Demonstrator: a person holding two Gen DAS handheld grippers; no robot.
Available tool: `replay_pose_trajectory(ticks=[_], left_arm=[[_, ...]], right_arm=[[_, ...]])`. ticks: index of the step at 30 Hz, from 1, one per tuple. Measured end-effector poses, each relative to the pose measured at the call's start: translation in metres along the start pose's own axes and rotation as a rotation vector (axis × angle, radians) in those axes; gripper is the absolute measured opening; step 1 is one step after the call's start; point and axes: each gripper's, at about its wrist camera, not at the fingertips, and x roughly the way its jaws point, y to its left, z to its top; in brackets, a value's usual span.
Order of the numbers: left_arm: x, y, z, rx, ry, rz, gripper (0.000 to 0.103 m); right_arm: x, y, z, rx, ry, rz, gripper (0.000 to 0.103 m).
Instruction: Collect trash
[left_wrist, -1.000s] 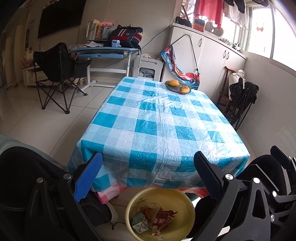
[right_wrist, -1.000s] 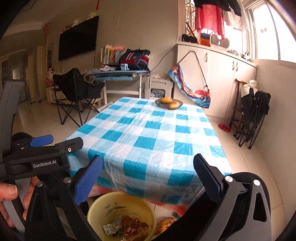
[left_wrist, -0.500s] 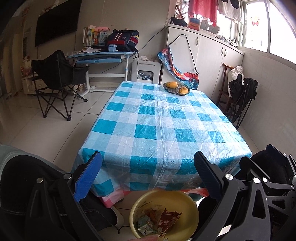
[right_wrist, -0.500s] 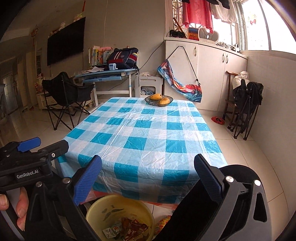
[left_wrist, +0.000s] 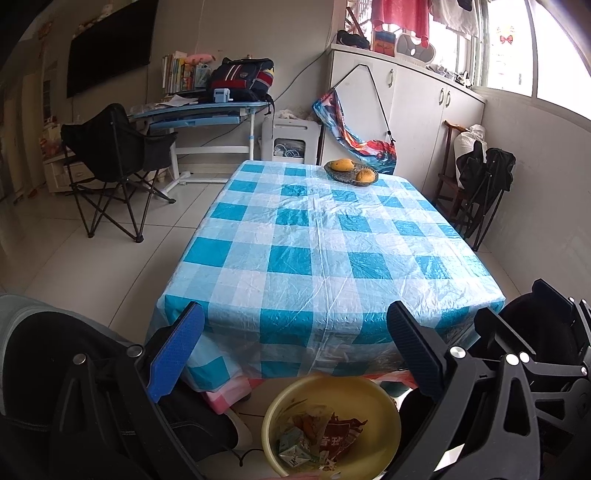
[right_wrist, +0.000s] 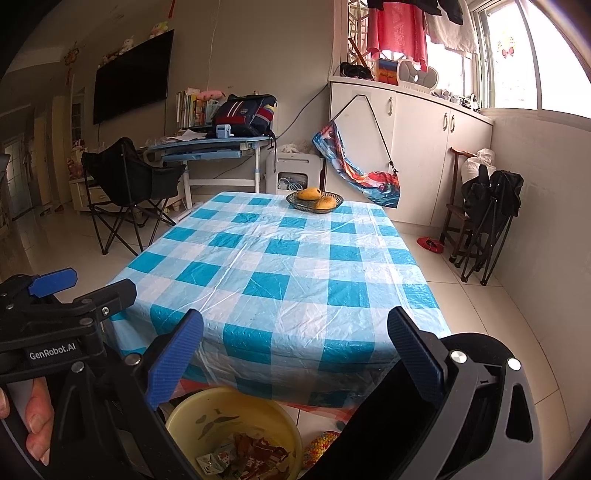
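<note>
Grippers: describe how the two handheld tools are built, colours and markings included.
Both are black plastic frames with silver rivets and two flat, ribbed blue pads. The left gripper and the right gripper look alike. The right wrist view shows the left tool's body with white "GenRobot.AI" lettering and a blue lever. No cables or sleeves show.

Daylit tiled room — checked table (left_wrist: 325, 251), folding chair (left_wrist: 110, 162), white cabinets (right_wrist: 424, 147).

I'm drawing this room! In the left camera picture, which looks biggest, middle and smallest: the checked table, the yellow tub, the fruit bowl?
1. Checked table
2. Yellow tub, though it sits nearest the camera
3. Fruit bowl, far away, so it may look smaller than it is
</note>
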Motion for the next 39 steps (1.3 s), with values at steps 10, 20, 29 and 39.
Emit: replay_pose_trajectory(ticks=[10, 20, 29, 39], left_arm=[[0.0013, -0.0033, 0.0004, 0.029, 0.014, 0.029, 0.096], [0.0007, -0.0022, 0.0014, 0.019, 0.018, 0.039, 0.096], [0.0025, -0.0055, -0.0024, 0.036, 0.021, 0.049, 0.096], [0.0033, -0.0043, -0.0029, 0.031, 0.023, 0.049, 0.096]], right_arm=[[0.0022, -0.0013, -0.0008, -0.009, 0.008, 0.004, 0.095], [0.0024, 0.0008, -0.0018, -0.019, 0.013, 0.001, 0.095], [0.0039, -0.0007, -0.0063, -0.012, 0.015, 0.001, 0.095], [0.0040, 0.0004, -0.0075, -0.015, 0.019, 0.000, 0.095]])
